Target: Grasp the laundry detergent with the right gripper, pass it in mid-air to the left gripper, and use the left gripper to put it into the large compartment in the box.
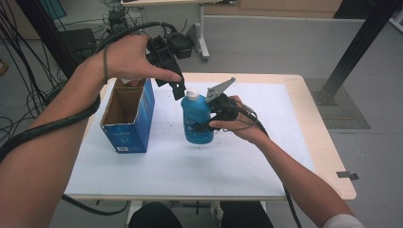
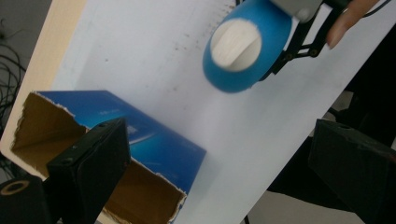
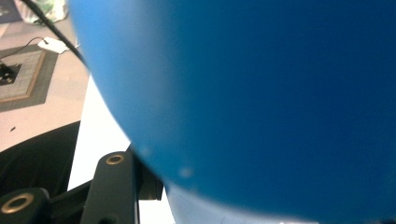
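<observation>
A: Where is the blue bottle (image 1: pixel 196 121) sitting right now?

B: It is standing upright near the middle of the table (image 1: pixel 247 166), apart from the open blue carton (image 1: pixel 128 116) to its left. Whether it is resting on the surface or being held just above it, I cannot tell.

A: What is the right gripper (image 1: pixel 209 124) doing?

B: Its jaws are pinching the bottle's body from the side, likely steadying it so the top stays free. In the right gripper view the blue wall (image 3: pixel 261 93) is pressing right up against the lens.

A: And the left gripper (image 1: pixel 177 88)?

B: It is hanging over the white cap (image 1: pixel 192 94), pointing down, jaws spread and gripping nothing. In the left gripper view the cap (image 2: pixel 235 45) is lying ahead, off to one side, not yet between the jaws.

A: So the reason for the split?

B: My guess: one tool is bracing while the other is lining up on the cap.
</observation>
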The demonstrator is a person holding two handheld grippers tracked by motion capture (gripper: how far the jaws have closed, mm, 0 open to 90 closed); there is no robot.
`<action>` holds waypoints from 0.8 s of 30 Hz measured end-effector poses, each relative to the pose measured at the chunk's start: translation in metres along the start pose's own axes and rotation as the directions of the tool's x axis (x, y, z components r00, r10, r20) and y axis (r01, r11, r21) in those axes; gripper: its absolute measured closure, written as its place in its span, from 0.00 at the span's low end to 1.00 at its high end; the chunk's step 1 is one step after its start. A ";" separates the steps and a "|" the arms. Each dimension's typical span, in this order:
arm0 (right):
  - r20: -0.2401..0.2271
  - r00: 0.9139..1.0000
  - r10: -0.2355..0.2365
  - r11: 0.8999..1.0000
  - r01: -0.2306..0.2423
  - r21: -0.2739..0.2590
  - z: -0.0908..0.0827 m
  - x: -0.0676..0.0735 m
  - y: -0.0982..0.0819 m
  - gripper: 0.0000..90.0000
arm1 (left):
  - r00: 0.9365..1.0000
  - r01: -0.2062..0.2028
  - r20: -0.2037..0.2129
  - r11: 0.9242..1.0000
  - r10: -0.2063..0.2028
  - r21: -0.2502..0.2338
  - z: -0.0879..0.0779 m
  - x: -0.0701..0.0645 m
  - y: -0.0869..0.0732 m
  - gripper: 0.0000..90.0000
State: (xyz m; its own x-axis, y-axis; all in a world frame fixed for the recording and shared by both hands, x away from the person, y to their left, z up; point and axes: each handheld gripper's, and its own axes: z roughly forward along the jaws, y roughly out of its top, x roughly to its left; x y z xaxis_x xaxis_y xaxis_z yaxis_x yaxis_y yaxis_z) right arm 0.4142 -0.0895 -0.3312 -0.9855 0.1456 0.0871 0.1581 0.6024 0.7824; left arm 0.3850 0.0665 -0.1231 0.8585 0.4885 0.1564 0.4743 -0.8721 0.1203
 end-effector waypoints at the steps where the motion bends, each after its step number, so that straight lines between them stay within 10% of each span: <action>1: -0.008 1.000 -0.011 1.000 0.011 0.001 0.003 0.001 0.001 0.50 | 1.000 -0.009 0.001 1.000 0.009 -0.002 0.001 0.000 0.001 0.07; 24: -0.061 0.996 -0.069 0.997 0.067 -0.031 0.017 0.002 0.024 0.49 | 0.990 -0.119 0.079 0.992 0.115 0.050 0.012 0.005 0.010 0.07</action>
State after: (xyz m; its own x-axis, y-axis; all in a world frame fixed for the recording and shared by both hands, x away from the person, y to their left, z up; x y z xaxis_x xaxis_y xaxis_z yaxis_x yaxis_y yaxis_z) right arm 0.4167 -0.0617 -0.3227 -0.9960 0.0558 0.0699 0.0893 0.5864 0.8051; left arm 0.3962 0.0596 -0.1325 0.9200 0.3810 0.0916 0.3777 -0.9245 0.0519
